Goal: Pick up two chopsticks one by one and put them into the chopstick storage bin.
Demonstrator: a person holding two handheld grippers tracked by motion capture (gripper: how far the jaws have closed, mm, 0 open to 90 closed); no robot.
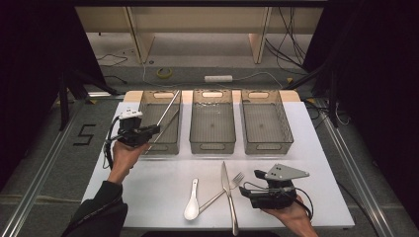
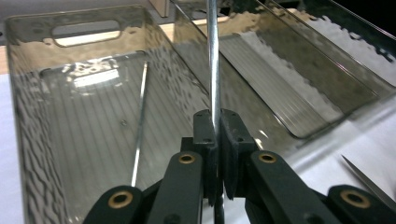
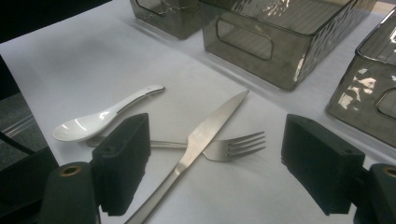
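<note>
Now your left gripper [image 1: 154, 129] is clamped on a thin metal rod [image 2: 213, 60], which runs straight up from between the pressed jaws, over the left bin [image 1: 146, 111]. A second metal rod [image 2: 139, 126] lies on that bin's ribbed floor, below and to the left of your jaws. The middle bin [image 1: 212, 143] sits just to the right. Your right gripper [image 3: 215, 163] hangs with its jaws wide apart and nothing between them, above the white table [image 1: 163, 182]. Just ahead of those jaws a knife [image 3: 196, 140] lies across a fork [image 3: 233, 145], with a white spoon [image 3: 100, 120] beside them to the left.
</note>
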